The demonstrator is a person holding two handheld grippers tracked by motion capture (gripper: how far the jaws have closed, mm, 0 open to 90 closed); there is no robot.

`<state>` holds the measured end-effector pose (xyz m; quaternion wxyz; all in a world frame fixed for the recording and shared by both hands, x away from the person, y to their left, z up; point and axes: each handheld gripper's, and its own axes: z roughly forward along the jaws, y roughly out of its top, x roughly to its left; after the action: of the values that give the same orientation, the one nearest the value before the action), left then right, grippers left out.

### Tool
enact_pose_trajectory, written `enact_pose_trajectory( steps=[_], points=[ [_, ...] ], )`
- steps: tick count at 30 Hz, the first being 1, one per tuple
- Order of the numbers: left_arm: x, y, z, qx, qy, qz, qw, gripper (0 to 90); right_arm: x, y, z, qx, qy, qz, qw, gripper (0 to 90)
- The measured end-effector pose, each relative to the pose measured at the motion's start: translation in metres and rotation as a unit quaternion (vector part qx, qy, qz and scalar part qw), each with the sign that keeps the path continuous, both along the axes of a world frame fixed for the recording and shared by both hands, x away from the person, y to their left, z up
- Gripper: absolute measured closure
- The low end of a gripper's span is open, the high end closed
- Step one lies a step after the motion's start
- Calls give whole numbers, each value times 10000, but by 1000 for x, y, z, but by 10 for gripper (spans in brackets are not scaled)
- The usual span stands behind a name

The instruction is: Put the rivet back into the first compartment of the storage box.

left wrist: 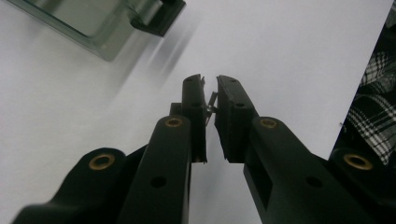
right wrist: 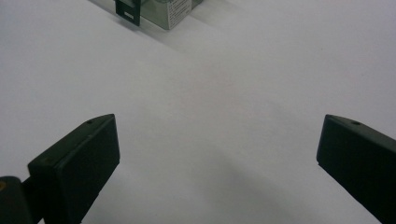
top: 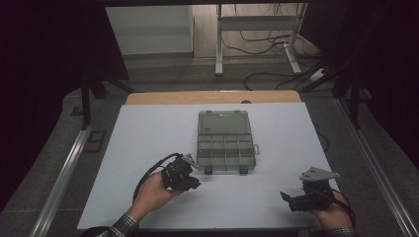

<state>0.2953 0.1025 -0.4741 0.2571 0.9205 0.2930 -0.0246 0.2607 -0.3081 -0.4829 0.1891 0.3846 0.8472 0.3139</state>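
A clear plastic compartment box point(top: 225, 143) lies with its lid folded back at the middle of the white table top point(top: 148, 128). My left gripper point(top: 193, 184) hovers just off the box's near left corner. In the left gripper view its jaws point(left wrist: 210, 81) are shut on a small thin metal part point(left wrist: 211, 105) pinched between the pads, and the box corner point(left wrist: 93, 21) sits at the upper left. My right gripper point(top: 290, 199) rests at the table's near right, held by a hand. Its jaws point(right wrist: 218, 135) stand wide open over bare table, with the box point(right wrist: 163, 11) far ahead.
A wooden table edge point(top: 212, 97) shows beyond the white sheet. Metal rails point(top: 64, 173) run along both sides. A desk frame and loose cables point(top: 267, 44) stand on the floor behind. A plaid sleeve point(left wrist: 373, 107) is at the right of the left gripper view.
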Motion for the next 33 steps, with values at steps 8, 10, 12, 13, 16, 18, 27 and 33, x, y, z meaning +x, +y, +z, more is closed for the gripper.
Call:
enact_pose_trajectory(
  steps=[8, 10, 12, 13, 16, 18, 27, 33],
  points=[
    [13, 2, 13, -82, -2, 53, 10000, 824, 0, 0, 0, 2, 3, -6, 10000, 0],
    [16, 2, 16, -96, -8, 61, 9999, 824, 0, 0, 0, 3, 3, -7, 10000, 0],
    [20, 3, 20, -97, -32, 79, 9999, 824, 0, 0, 0, 2, 5, -6, 10000, 0],
    [22, 3, 21, -115, -41, 107, 9999, 824, 0, 0, 0, 2, 5, -5, 10000, 0],
    [28, 4, 27, -150, -70, 167, 9997, 824, 0, 0, 0, 3, 6, -4, 10000, 0],
    [33, 5, 29, -183, -80, 206, 9996, 824, 0, 0, 0, 3, 5, -5, 10000, 0],
    [53, 4, 37, -208, -163, 348, 9990, 824, 0, 0, 0, 26, -10, -9, 10000, 0],
    [66, 2, 40, -233, -211, 440, 9985, 824, 0, -1, 1, 87, -16, -36, 10000, 0]
  ],
)
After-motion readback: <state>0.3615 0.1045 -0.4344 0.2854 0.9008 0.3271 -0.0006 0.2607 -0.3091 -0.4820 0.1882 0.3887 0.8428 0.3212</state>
